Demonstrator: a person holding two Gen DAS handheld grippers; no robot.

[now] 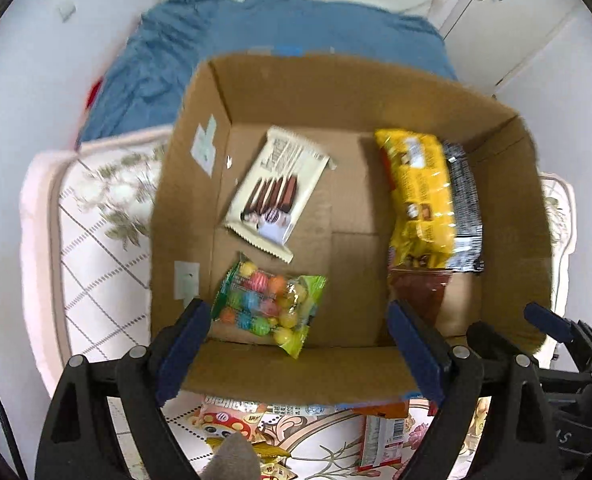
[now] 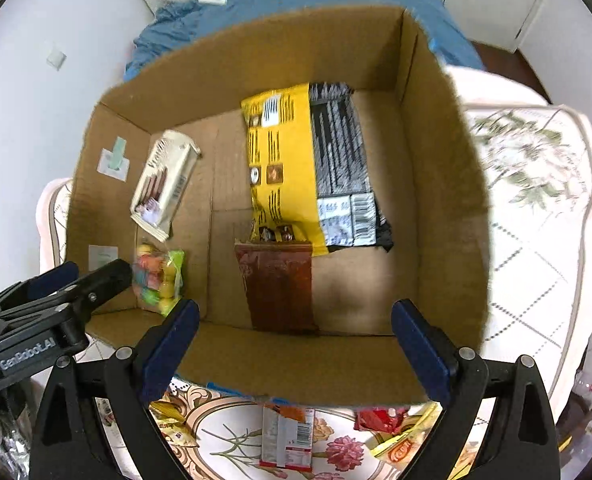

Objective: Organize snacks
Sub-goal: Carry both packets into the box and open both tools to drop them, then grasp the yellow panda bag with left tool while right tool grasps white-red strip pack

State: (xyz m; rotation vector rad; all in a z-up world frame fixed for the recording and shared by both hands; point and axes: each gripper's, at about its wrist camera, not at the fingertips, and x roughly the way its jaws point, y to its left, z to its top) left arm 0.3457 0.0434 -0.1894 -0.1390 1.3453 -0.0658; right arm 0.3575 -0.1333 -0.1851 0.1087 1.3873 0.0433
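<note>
Below both hand-held grippers, left (image 1: 300, 350) and right (image 2: 294, 350), held open and empty, loose snacks (image 2: 287, 438) are left outside the box (image 2: 296, 364).

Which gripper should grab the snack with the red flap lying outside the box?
Probably the right gripper: it is open and empty, and the snack packet lies right below it; the left gripper sits further aside.
</note>
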